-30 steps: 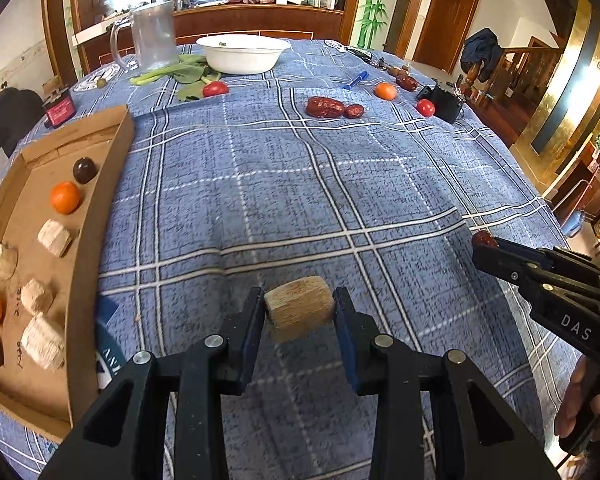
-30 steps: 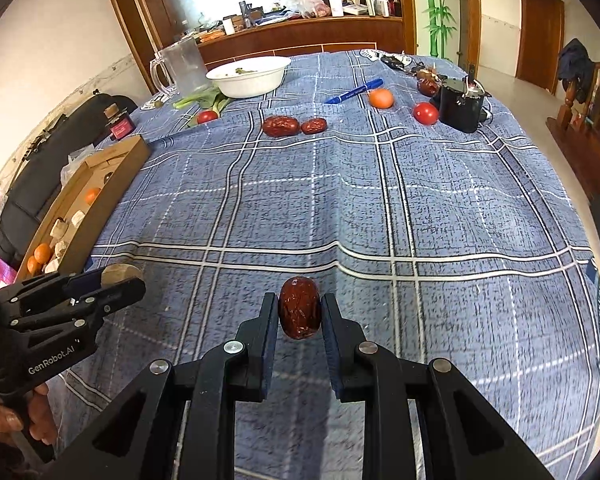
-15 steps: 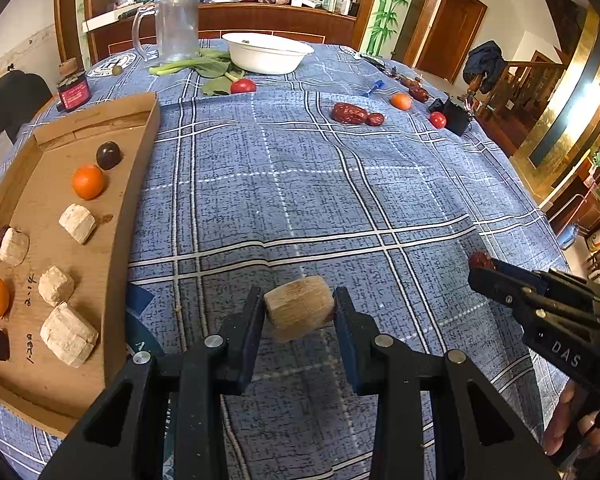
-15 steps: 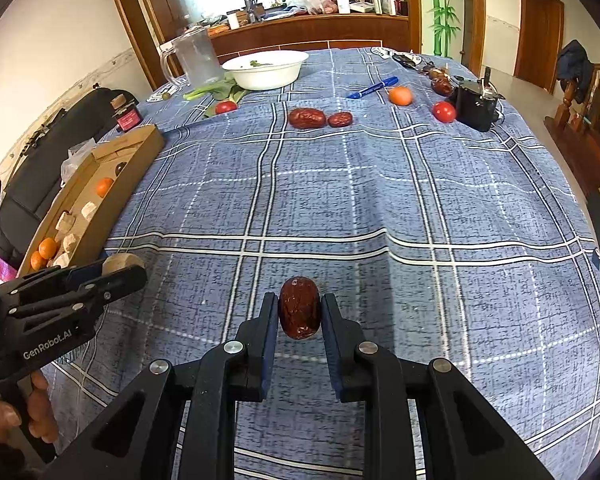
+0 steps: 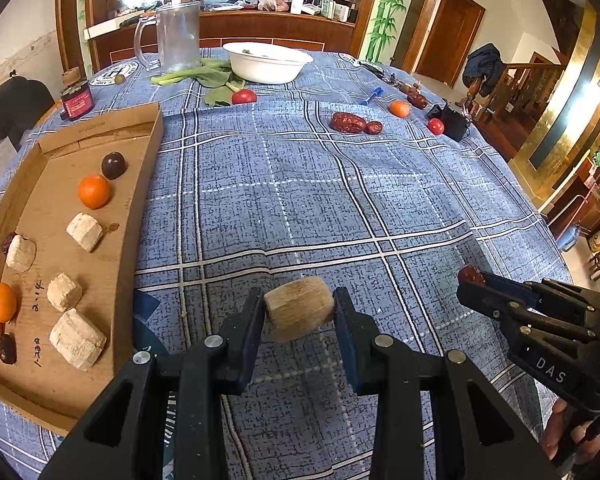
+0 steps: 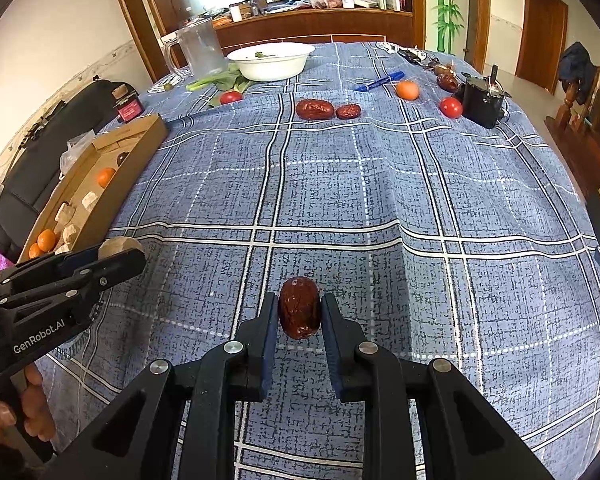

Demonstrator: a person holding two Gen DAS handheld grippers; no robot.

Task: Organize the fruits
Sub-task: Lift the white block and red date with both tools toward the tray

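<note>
Left gripper [image 5: 300, 314]: level above the table, fingers clamped on a pale chunk [image 5: 299, 309]. Right gripper [image 6: 299, 312]: beside it, level, fingers clamped on a red date [image 6: 299, 307]. Bare fingers wrap each handle.

Table [image 5: 340, 200] (blue plaid cloth) bears cardboard tray [image 5: 140, 184], bowl [image 5: 268, 62], dates [image 5: 348, 122].

Home dining room. Table under blue plaid tablecloth [image 6: 380, 200], white bowl [image 6: 271, 60] and glass pitcher [image 5: 178, 36]; wooden sideboard [image 6: 312, 26] cluttered with household items. Wooden doors [image 6: 542, 32], stair railing [image 5: 516, 88] with draped jacket [image 5: 482, 66].
</note>
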